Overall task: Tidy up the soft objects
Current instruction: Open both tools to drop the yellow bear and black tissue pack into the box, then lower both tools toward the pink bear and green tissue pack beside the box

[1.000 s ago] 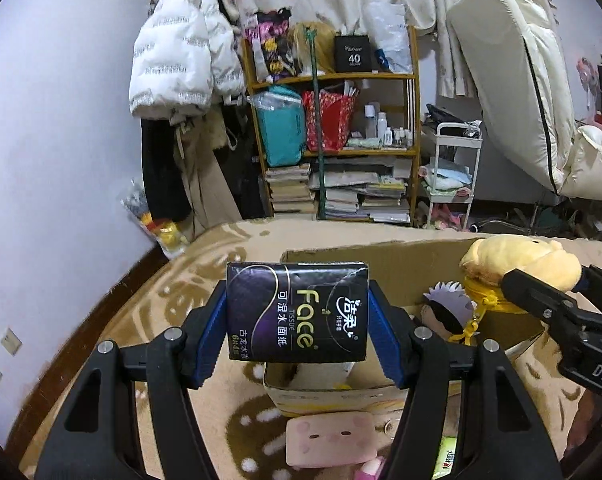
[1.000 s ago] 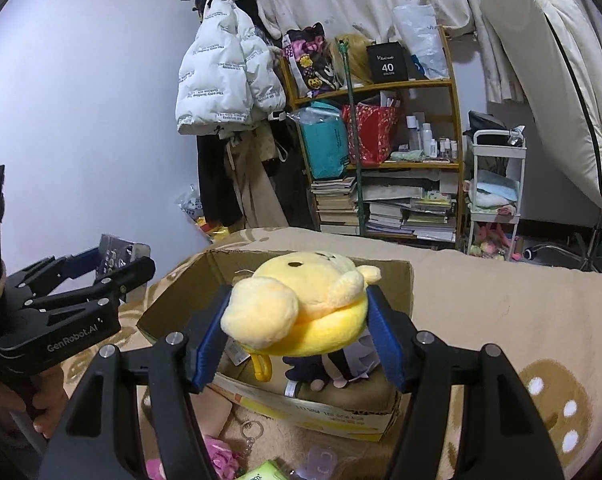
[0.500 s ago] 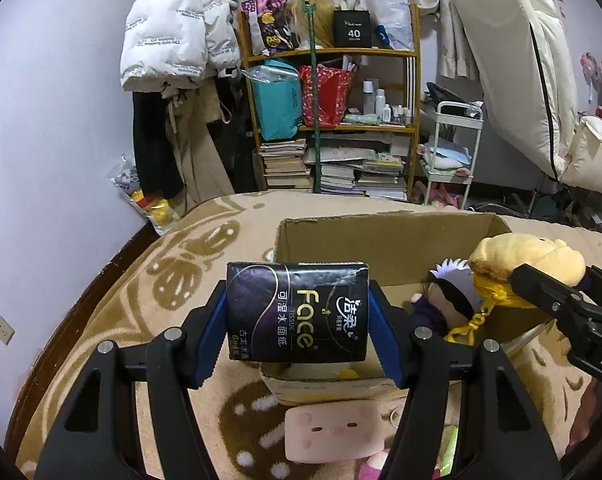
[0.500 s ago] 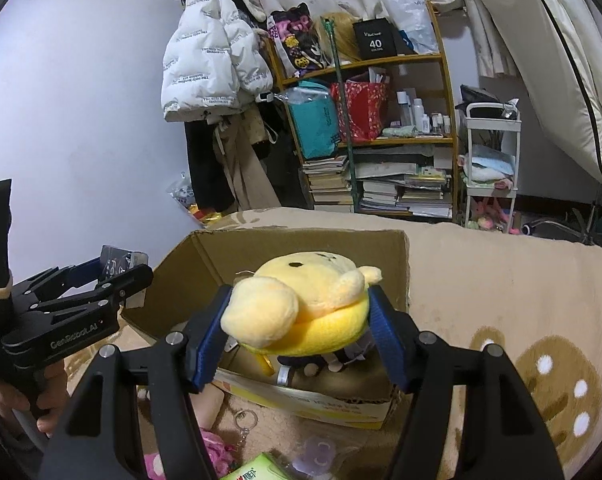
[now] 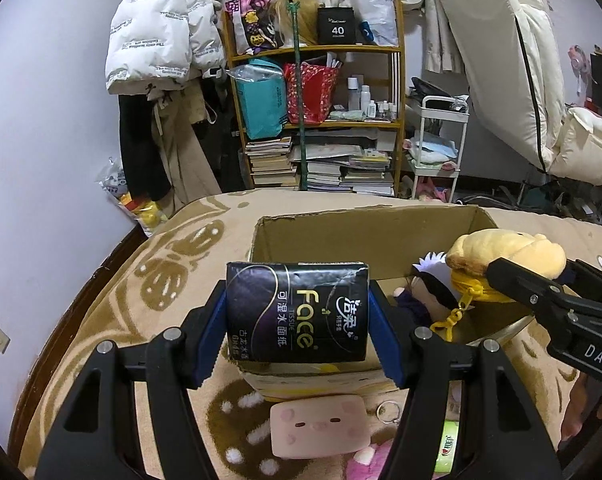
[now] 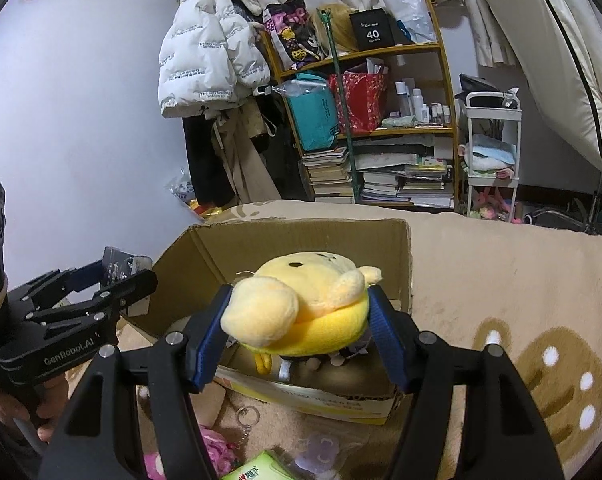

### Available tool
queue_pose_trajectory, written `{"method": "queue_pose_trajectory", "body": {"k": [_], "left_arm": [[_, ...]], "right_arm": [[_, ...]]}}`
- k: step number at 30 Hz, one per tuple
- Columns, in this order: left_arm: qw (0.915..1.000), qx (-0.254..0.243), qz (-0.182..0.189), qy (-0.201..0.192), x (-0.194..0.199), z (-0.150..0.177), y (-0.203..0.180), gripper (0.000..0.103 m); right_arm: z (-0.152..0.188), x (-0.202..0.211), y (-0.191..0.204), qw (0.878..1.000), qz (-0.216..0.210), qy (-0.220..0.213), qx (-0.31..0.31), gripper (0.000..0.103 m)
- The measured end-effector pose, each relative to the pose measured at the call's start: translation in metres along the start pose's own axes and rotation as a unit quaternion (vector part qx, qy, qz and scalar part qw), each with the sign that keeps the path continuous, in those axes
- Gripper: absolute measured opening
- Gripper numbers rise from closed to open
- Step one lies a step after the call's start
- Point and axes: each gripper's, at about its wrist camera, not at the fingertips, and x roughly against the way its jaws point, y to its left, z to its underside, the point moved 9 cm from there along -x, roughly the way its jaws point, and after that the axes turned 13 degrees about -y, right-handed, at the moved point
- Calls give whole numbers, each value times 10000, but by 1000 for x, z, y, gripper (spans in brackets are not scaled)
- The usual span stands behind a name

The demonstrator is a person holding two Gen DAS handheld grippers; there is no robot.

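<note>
**Both grippers loaded above the box**

The left gripper [image 5: 297, 330] is clamped on a black plastic-wrapped tissue pack [image 5: 297, 312], held above the near edge of the open brown cardboard box [image 5: 365, 236]. The right gripper [image 6: 297, 328] squeezes a yellow plush toy [image 6: 301, 304] over the box's right half — both poised, I judge, for dropping in. A pink pig-faced cushion [image 5: 321, 430] lies before the box.

I see even, cool indoor light and soft shadows in both views. The fisheye bends the edges, the corners are black, and focus is sharp.
</note>
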Motion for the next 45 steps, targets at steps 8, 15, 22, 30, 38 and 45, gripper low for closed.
{"method": "queue_pose_trajectory", "body": {"k": [8, 15, 22, 30, 38, 45], "left_arm": [[10000, -72, -18, 31, -1, 2, -1, 76], [9999, -47, -79, 84, 2, 3, 1, 79], [9996, -103, -238, 101, 6, 5, 7, 91], [9993, 37, -299, 230, 21, 15, 12, 99], [9984, 185, -400, 342, 56, 25, 18, 99], [9974, 188, -322, 609, 85, 40, 15, 99]], "right_arm": [[2, -2, -5, 9999, 20, 68, -152, 72], [2, -1, -6, 9999, 20, 78, -136, 77], [-1, 4, -9, 9998, 89, 41, -179, 90], [2, 15, -10, 9994, 253, 114, -215, 102], [3, 40, -5, 9991, 341, 197, -178, 103], [7, 66, 4, 9988, 344, 305, -169, 103]]}}
